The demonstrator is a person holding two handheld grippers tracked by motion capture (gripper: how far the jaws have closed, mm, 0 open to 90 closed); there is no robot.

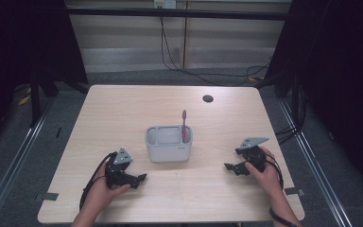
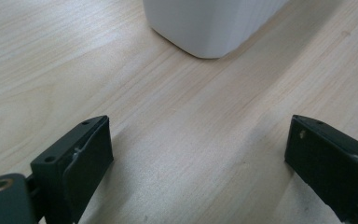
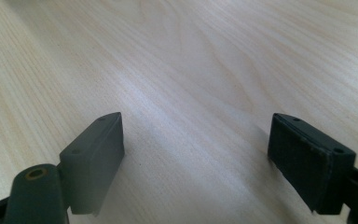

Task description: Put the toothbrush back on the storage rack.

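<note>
Currently both grippers rest low on the tabletop [image 1: 123,109], one either side of the grey caddy [image 1: 168,144], each a little apart from it. Left gripper [image 1: 139,178] has its fingers [image 2: 81,158] spread wide with nothing between them; its own view shows bare wood and a rounded corner of the caddy [image 2: 205,28] just ahead. Right gripper [image 1: 229,167] is the same, fingers [image 3: 98,149] wide apart and empty, looking across plain tabletop. The caddy sits mid-table, upright, split into compartments: a pink toothbrush [image 1: 184,125] stands upright in the right-hand one, head up, handle down inside; the larger left-hand compartment looks empty from the high view, though its floor isn't fully visible. My read: the work in hand is the caddy and brush, and no grasp has started. To do it well, approach the brush from above with the right gripper, fingers aligned across the handle, and close on the exposed stem above the rim, not near the bristles. Lift straight up so the handle doesn't lever against the compartment wall and tip the caddy. Left gripper is well placed to brace the caddy's near wall if it starts to slide; it looks light.
</note>
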